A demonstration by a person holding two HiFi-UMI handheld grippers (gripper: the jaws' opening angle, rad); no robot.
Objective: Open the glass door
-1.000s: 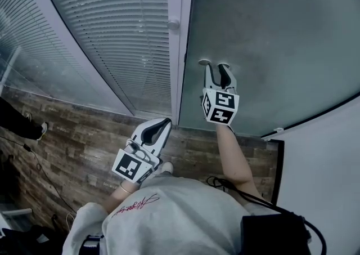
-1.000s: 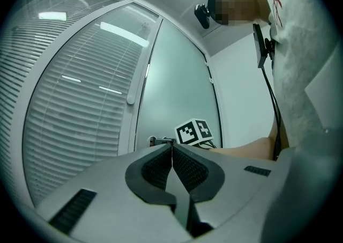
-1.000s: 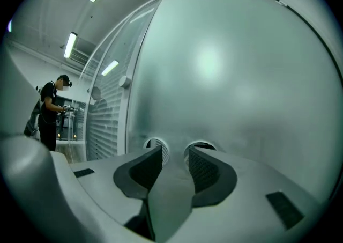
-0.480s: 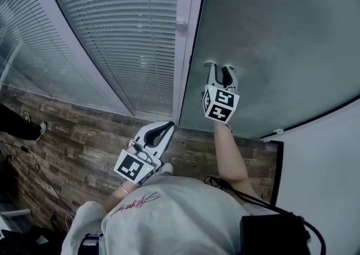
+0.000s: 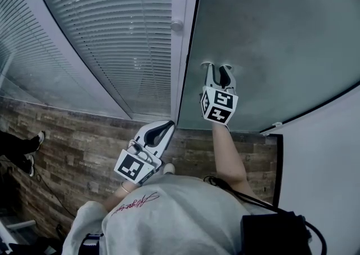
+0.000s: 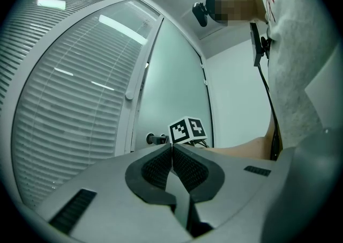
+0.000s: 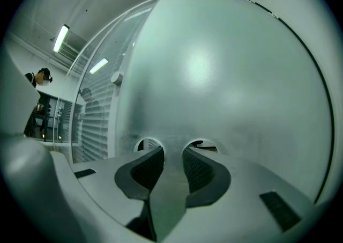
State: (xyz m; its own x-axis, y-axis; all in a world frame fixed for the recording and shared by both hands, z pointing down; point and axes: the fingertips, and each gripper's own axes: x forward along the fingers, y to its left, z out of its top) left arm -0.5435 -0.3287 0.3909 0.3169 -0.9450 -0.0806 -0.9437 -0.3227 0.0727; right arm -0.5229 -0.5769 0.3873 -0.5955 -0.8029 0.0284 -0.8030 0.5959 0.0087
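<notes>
Right claw [image 5: 217, 67], jaws wide but just closing on nothing, stood at the glass door [image 5: 270, 34]; centring them round the handle [image 6: 157, 139] before squeezing seemed wise. Left claw [image 5: 167, 123] was shut.

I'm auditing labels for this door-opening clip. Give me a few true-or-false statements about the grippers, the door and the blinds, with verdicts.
1. The left gripper has its jaws together. True.
2. The right gripper is clamped shut. False: its jaws stand apart, having just been closing, with only frosted glass showing between them.
3. The right gripper points at the glass door. True.
4. The blinds hang to the right of the door. False: in the head view they are to its left.
</notes>
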